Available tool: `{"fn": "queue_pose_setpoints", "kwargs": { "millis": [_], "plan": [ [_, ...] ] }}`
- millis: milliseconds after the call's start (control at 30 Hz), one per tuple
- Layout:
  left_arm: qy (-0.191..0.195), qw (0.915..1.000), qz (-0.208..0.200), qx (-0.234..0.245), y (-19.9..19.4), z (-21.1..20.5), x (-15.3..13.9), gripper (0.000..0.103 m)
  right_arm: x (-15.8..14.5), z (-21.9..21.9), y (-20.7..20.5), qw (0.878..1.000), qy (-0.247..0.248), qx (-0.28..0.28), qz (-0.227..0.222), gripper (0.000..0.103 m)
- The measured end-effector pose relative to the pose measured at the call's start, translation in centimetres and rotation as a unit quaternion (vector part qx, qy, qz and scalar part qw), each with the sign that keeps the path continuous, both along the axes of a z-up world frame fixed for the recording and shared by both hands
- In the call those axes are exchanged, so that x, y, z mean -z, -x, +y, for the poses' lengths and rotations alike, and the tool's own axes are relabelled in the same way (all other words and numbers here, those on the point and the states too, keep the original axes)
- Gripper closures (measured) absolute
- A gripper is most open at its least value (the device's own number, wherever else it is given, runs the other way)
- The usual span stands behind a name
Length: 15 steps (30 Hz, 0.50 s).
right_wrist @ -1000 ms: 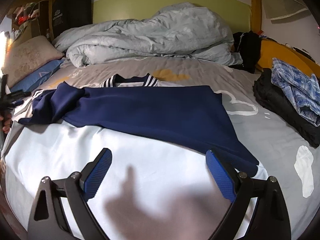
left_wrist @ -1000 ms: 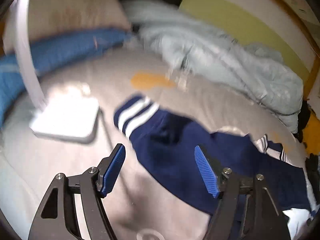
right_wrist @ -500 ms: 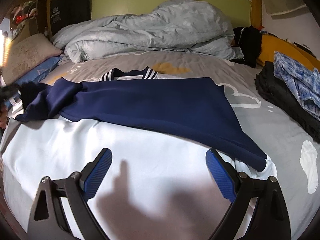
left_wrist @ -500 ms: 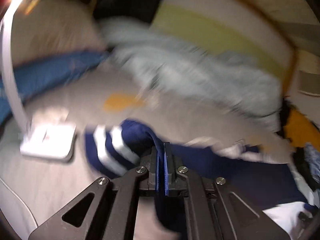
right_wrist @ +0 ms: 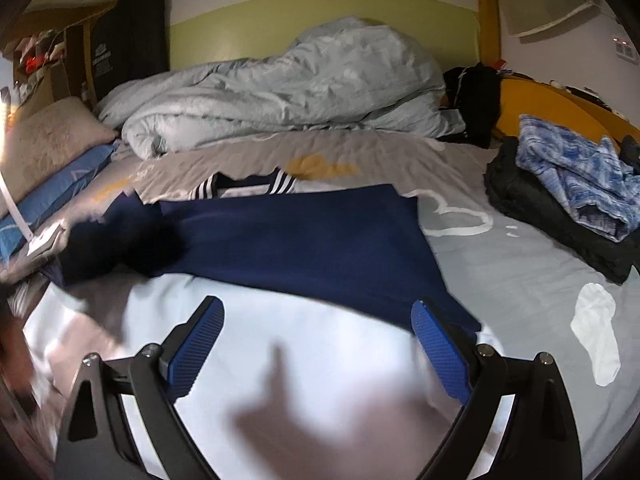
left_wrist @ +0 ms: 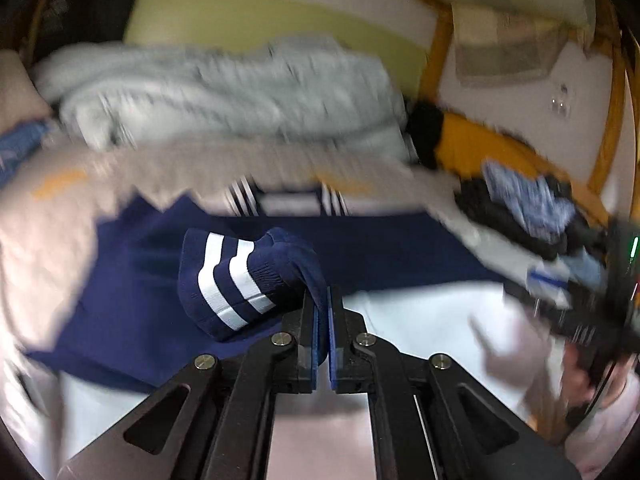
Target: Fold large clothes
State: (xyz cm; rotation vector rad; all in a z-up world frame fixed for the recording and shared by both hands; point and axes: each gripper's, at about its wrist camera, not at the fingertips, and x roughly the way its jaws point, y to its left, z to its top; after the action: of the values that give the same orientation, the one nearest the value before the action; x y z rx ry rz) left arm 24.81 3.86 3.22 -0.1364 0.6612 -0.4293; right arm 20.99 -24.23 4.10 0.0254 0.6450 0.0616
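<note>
A navy and white garment (right_wrist: pixel 304 236) lies spread on the bed, its striped collar at the far side. My left gripper (left_wrist: pixel 322 308) is shut on the navy sleeve cuff with two white stripes (left_wrist: pixel 236 280) and holds it above the garment's navy part (left_wrist: pixel 132 312). In the right wrist view the lifted sleeve (right_wrist: pixel 132 236) is a dark blur at the left. My right gripper (right_wrist: pixel 316 336) is open and empty over the garment's white lower part (right_wrist: pixel 280 320).
A crumpled pale grey duvet (right_wrist: pixel 288 92) lies along the far side. Pillows (right_wrist: pixel 52 152) and a white box with a strap (right_wrist: pixel 40 240) are at the left. Stacked folded clothes (right_wrist: pixel 568 188) sit at the right. The grey sheet (right_wrist: pixel 520 272) shows around them.
My left gripper has shut on the striped sleeve cuff, lifted it and swung right over the garment. My right gripper stays open and has shifted only slightly.
</note>
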Motion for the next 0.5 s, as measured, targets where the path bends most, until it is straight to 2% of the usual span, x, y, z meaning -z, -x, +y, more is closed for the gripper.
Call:
{"fn": "queue_pose_setpoints", "kwargs": {
  "millis": [100, 200, 300, 367, 433, 500],
  "plan": [
    [-0.019, 0.9993, 0.029, 0.014, 2.0, -2.1, 2.4, 0.098, -0.2, -0.6, 0.2, 1.0, -0.002, 0.005, -0.004, 0.008],
    [-0.016, 0.999, 0.038, 0.017, 4.1, -2.7, 3.0, 0.075, -0.3, -0.9, 0.5, 1.0, -0.007, 0.004, -0.005, 0.008],
    [-0.003, 0.9997, 0.023, 0.008, 5.6, -1.5, 2.1, 0.071, -0.4, -0.9, 0.8, 1.0, -0.003, 0.004, -0.009, 0.008],
    [0.018, 0.9998, 0.009, -0.005, 5.9, -0.3, 0.7, 0.059, -0.5, -0.8, 0.9, 1.0, -0.002, 0.002, -0.011, 0.008],
    [0.036, 0.999, 0.0, -0.025, 5.6, 1.0, -0.3, 0.042, -0.6, -0.6, 1.0, 1.0, -0.001, -0.001, -0.012, 0.008],
    [0.043, 0.9979, 0.002, -0.049, 4.7, 1.9, -0.7, 0.038, -0.7, -0.4, 1.2, 1.0, 0.001, -0.003, -0.015, 0.008]
  ]
}}
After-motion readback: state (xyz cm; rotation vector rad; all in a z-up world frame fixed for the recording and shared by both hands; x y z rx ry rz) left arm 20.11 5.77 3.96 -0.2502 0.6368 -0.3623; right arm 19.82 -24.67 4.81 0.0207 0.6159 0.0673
